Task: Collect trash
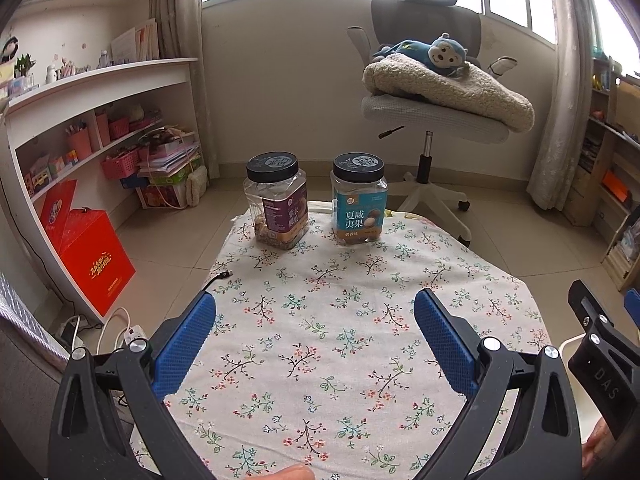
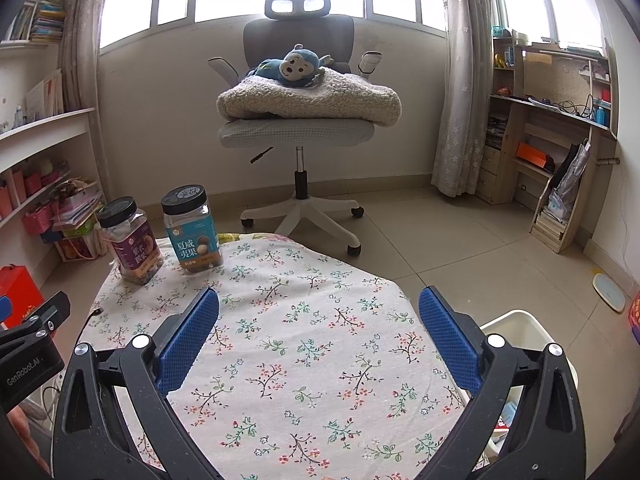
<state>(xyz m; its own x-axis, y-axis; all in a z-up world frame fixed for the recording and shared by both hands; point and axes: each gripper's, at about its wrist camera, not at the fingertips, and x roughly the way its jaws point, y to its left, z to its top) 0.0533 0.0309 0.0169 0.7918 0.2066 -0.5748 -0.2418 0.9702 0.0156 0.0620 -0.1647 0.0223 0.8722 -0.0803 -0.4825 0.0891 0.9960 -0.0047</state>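
Observation:
My left gripper (image 1: 315,308) is open and empty above the floral tablecloth (image 1: 340,340). My right gripper (image 2: 319,304) is open and empty above the same cloth (image 2: 280,320). A white bin (image 2: 524,328) stands at the table's right edge, with some scraps inside; its rim also shows in the left wrist view (image 1: 570,346). No loose trash shows on the cloth. Two clear jars with black lids stand at the far end: a purple-label jar (image 1: 278,204) (image 2: 132,242) and a teal-label jar (image 1: 359,200) (image 2: 194,230).
A grey office chair (image 2: 298,128) with a blanket and blue plush monkey stands behind the table. White shelves (image 1: 92,120) and a red box (image 1: 94,256) are at the left. A wooden shelf unit (image 2: 560,140) is at the right. A cable end (image 1: 224,276) lies at the cloth's left edge.

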